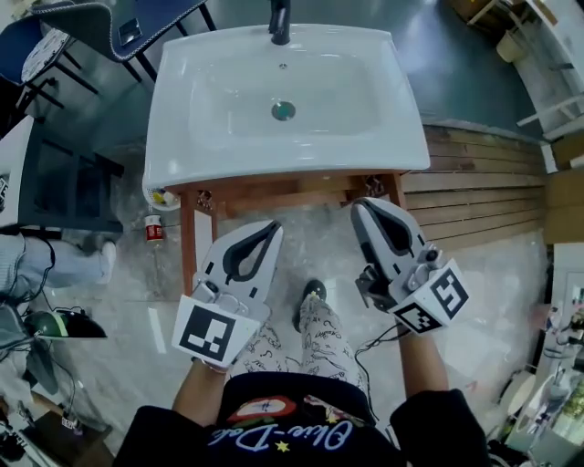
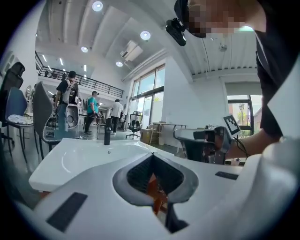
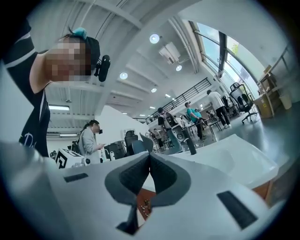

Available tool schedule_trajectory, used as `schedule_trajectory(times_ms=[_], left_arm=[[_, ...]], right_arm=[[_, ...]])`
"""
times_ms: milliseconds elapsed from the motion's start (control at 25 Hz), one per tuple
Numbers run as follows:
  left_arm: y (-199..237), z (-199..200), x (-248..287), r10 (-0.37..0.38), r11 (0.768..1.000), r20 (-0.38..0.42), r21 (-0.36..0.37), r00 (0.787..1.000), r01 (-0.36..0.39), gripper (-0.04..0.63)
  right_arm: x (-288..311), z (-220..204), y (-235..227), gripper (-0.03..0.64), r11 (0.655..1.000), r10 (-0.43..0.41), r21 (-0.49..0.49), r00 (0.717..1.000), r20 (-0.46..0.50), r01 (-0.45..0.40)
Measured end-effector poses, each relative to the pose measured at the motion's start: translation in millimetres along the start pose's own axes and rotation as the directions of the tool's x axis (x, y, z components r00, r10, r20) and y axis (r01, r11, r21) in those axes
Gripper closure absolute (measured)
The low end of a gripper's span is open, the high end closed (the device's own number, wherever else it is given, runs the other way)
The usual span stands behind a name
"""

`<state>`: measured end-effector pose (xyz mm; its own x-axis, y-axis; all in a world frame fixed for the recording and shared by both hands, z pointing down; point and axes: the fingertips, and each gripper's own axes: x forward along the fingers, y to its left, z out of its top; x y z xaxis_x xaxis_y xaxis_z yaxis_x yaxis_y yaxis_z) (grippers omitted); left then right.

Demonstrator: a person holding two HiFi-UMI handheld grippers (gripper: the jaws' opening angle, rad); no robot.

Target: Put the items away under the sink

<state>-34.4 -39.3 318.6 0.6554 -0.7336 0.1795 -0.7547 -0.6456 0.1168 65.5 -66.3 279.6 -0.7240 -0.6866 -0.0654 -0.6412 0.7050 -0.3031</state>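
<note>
A white sink (image 1: 182, 164) on a wooden frame (image 1: 188, 246) stands in front of me, with a black faucet (image 1: 279, 23) at its far rim. On the floor by the frame's left leg I see a small red-labelled bottle (image 1: 153, 228) and, just under the basin's left corner, a white and yellow item (image 1: 163, 196). My left gripper (image 1: 276, 226) and right gripper (image 1: 359, 206) are held up side by side before the sink's front edge. Both are shut with nothing between the jaws. The left gripper (image 2: 152, 154) view shows the sink (image 2: 70, 159) beyond; so does the right gripper (image 3: 150, 153) view, sink (image 3: 234, 154).
A dark chair (image 1: 100, 23) stands at the far left and a seated person's leg (image 1: 36, 264) shows at the left edge. Wooden planks (image 1: 474, 182) lie to the right of the sink. My own shoe (image 1: 313, 292) is below the grippers. Several people stand in the background.
</note>
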Motion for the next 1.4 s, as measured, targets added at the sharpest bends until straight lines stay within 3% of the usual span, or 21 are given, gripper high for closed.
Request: schedule_trajectory(times_ms=[160, 320, 560, 720, 880, 1400], left_arm=[[-17, 26, -12, -0.019, 1.000, -0.002, 0.025, 1.000, 0.019, 0.588], [-23, 51, -28, 0.005, 1.000, 0.012, -0.003, 1.000, -0.005, 0.588], [-18, 87, -53, 0.050, 0.999, 0.035, 0.019, 0.998, -0.050, 0.588], [-18, 107, -68, 0.036, 0.999, 0.063, 0.013, 0.997, -0.037, 0.588], [-19, 119, -78, 0.038, 0.999, 0.074, 0.029, 0.997, -0.040, 0.588], [-24, 146, -99, 0.015, 0.999, 0.093, 0.050, 0.996, -0.020, 0.588]], right_arm=[[-3, 22, 16, 0.609, 0.999, -0.003, -0.042, 0.999, -0.034, 0.002], [-5, 47, 26, 0.609, 0.999, -0.022, -0.031, 0.998, -0.051, 0.021], [5, 81, 53, 0.609, 0.997, -0.008, -0.080, 0.998, -0.065, 0.002], [12, 99, 70, 0.609, 0.996, -0.001, -0.089, 0.997, -0.075, -0.005], [15, 112, 86, 0.609, 0.991, 0.027, -0.132, 0.997, -0.078, -0.037], [7, 133, 102, 0.609, 0.990, -0.010, -0.140, 0.997, -0.083, -0.002]])
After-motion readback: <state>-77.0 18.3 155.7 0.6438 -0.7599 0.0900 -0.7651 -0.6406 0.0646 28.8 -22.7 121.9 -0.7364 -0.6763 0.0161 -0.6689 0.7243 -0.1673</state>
